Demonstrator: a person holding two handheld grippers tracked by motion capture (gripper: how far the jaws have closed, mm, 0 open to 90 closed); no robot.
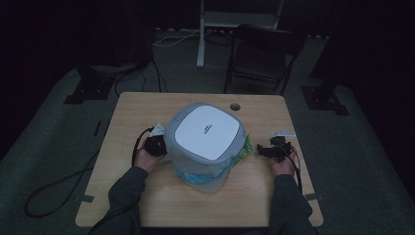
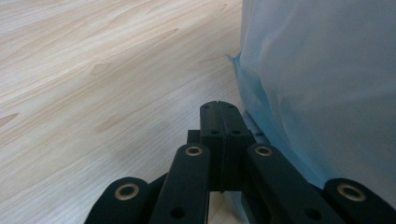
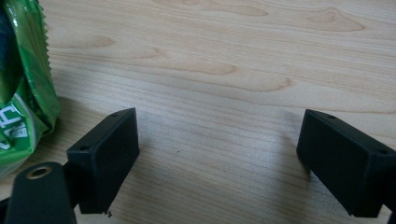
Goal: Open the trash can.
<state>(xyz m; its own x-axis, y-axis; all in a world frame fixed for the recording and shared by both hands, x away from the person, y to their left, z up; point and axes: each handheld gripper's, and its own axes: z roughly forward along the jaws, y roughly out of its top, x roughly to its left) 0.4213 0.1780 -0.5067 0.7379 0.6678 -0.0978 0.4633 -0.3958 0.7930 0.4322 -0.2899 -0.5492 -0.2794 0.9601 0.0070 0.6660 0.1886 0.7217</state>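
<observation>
Worktop point(image 1: 147, 196): pale wood-grain board, rounded corners, a round cable hole point(image 1: 235, 106) near the far edge. Standing on it, about the middle: a grey bin point(image 1: 205, 142) with a white lid, its blue liner point(image 2: 317, 93) hanging down to the wood. Lying on it, just beside the bin's right side: a green packet point(image 3: 23, 93).

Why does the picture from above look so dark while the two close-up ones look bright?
High view: the room is dim, so the bin and wooden table look murky and grainy, the floor nearly black. Left gripper view: evenly lit, the shut left gripper sharp, the blue bag beside it soft and hazy. Right gripper view: bright, wood grain crisp, the open right gripper casting soft shadows; the green packet shows glare.
</observation>
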